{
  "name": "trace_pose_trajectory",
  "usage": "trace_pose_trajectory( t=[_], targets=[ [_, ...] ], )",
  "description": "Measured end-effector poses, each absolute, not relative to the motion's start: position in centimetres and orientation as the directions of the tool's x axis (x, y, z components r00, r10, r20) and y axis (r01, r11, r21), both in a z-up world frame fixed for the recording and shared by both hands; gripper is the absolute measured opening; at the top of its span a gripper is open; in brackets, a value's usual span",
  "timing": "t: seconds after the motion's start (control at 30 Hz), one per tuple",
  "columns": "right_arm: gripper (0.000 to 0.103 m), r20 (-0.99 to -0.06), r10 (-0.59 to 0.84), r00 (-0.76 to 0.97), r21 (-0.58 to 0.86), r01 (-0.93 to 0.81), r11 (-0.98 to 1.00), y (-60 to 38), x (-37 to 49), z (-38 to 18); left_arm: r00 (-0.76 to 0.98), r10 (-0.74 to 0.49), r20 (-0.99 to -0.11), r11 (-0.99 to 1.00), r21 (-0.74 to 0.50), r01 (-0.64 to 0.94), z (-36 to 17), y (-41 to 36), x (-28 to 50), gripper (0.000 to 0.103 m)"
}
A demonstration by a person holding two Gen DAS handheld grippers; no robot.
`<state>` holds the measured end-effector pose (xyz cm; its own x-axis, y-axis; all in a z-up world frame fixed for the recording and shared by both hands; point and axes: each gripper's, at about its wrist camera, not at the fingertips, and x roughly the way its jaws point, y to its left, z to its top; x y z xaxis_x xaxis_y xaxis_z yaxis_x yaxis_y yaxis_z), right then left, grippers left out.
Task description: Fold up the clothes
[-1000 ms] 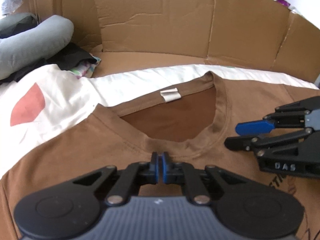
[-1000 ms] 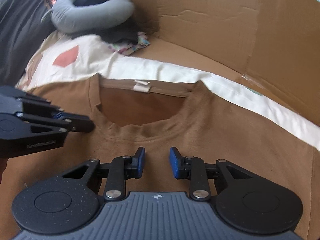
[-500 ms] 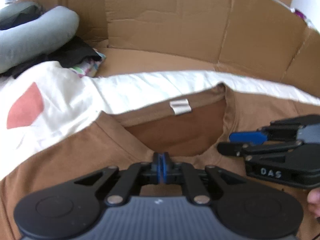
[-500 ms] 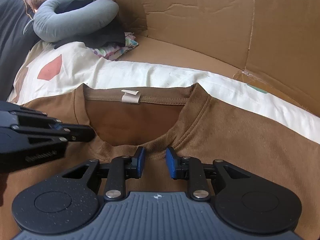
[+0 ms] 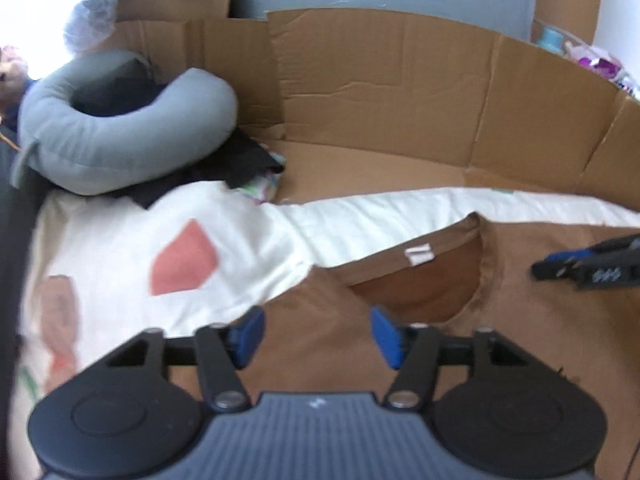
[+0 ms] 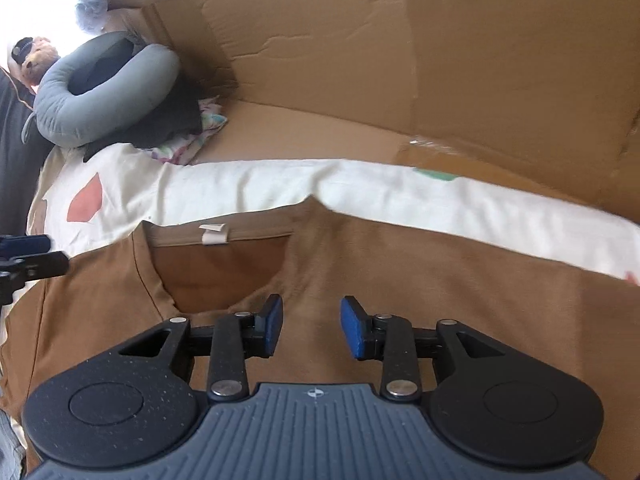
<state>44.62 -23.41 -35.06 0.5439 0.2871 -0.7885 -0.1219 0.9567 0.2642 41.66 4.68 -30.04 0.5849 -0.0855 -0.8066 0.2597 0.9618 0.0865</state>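
Both my left gripper (image 5: 316,334) and right gripper (image 6: 311,326) gape, empty, over brown shirt (image 6: 440,280) mid-frame; careless pinch could snag the white sheet (image 6: 260,188) too.

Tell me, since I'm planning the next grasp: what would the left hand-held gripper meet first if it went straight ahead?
Probably the brown cotton T-shirt itself, near its neckline; the open left hand-held gripper points low across it, though depth is unclear.
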Motion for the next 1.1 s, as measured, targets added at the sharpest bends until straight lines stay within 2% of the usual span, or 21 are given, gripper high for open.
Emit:
trace_pose_trajectory(
  t=[0.03, 0.07, 0.13, 0.3, 0.47, 0.87, 1.1],
  targets=[
    [0.042, -0.784, 0.285, 0.551, 0.267, -0.116, 0.957, -23.9, 44.4, -34.4, 0.584, -0.074, -0.808, 0.962, 0.097, 0.256, -29.5, 4.9, 41.5, 0.068],
    [0.049, -0.78, 0.281, 0.56, 0.266, -0.111, 0.958, -24.3, 44.1, -33.7, 0.579, -0.073, -0.812, 0.961, 0.097, 0.258, -28.9, 5.0, 41.3, 0.069],
    [0.056, -0.773, 0.278, 0.57, 0.261, -0.114, 0.959, -24.8, 43.5, -32.3, 0.567, -0.063, -0.821, 0.961, 0.103, 0.256, -27.8, 5.2, 40.6, 0.076],
    [0.066, -0.759, 0.309, 0.574, 0.27, -0.155, 0.95, -25.3, 41.9, -28.5, 0.546, -0.033, -0.837, 0.959, 0.127, 0.253, -24.9, 5.8, 38.2, 0.086],
    [0.082, -0.739, 0.336, 0.583, 0.276, -0.193, 0.942, -25.7, 39.5, -24.3, 0.524, -0.003, -0.852, 0.956, 0.152, 0.251, -22.0, 6.4, 35.8, 0.09],
    [0.091, -0.708, 0.372, 0.6, 0.275, -0.251, 0.928, -28.9, 32.3, -14.2, 0.463, 0.052, -0.885, 0.96, 0.173, 0.222, -14.4, 7.7, 28.2, 0.093],
    [0.094, -0.665, 0.372, 0.648, 0.277, -0.248, 0.928, -32.8, 28.3, -5.7, 0.452, 0.082, -0.888, 0.945, 0.213, 0.247, -8.4, 7.4, 24.0, 0.098]
  ],
)
